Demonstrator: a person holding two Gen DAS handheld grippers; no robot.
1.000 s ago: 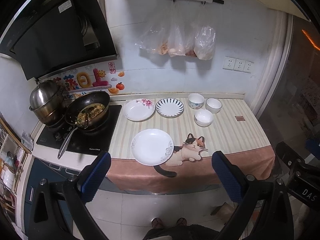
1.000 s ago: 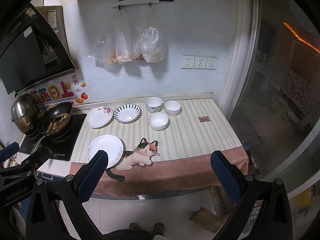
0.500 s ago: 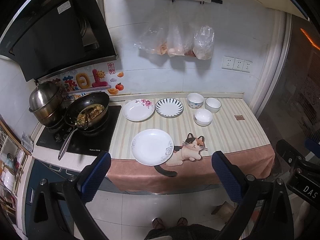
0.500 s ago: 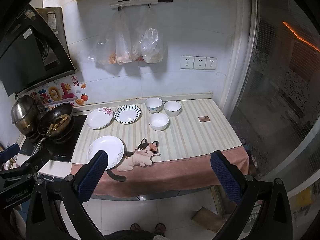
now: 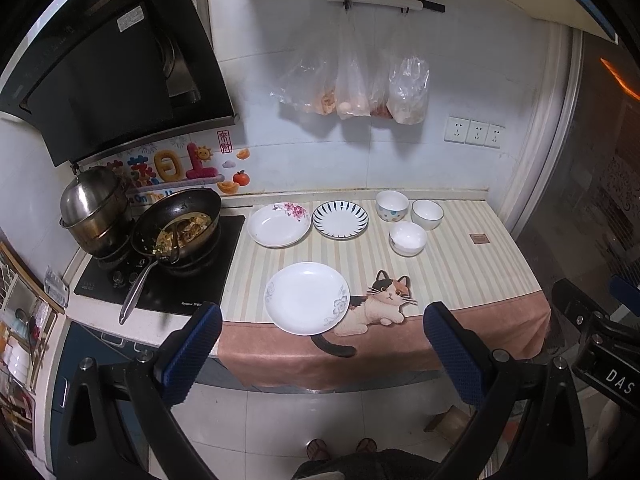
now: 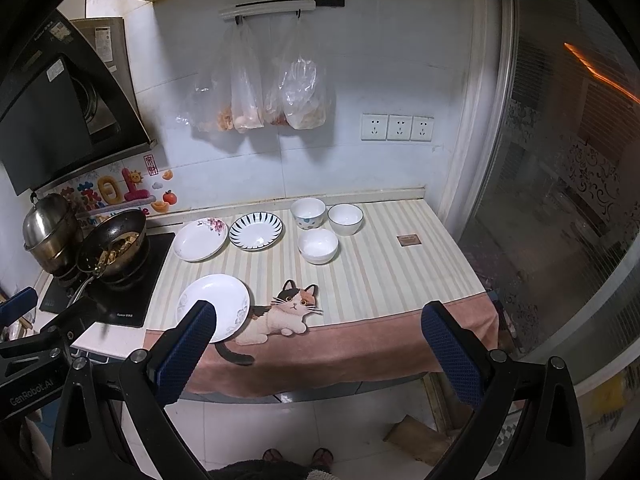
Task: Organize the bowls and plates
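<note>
Both claws are held back from the bench, above the floor tiles, with nothing between their fingers. Left claw (image 5: 322,346): jaws spread wide, empty. Right claw (image 6: 318,346): jaws spread wide, empty. The person's feet show at the bottom edge of both views.

Nearest item, just ahead of the left claw and a little left of its centre line: plain white plate (image 5: 307,297) with faint grey motifs, close to the front edge of the bench (image 5: 460,268). It touches or slightly overlaps the cat print (image 5: 380,302) on the cloth. In the right wrist view the same plate sits ahead-left, partly hidden by that claw's left finger.

Farther ahead of the left claw, in a back row: floral plate (image 5: 279,225), then to its right the blue-striped plate (image 5: 340,219), close together; cannot tell if the rims touch. Right of these, a cluster of three bowls: dotted bowl (image 5: 392,205), white bowl with dark rim (image 5: 427,214), and in front of them a plain white bowl (image 5: 407,238). Nothing is stacked.

Far left of both claws: wok (image 5: 178,230) with food on the hob, steel pot (image 5: 94,210) behind it.

Judgement: task at its start, approach step, no item gripped. Next move probably calls for advancing the left claw to the near plate's rim and narrowing the jaws across its thin edge. Risk: the plate may slide on the cloth, near the bench edge.
</note>
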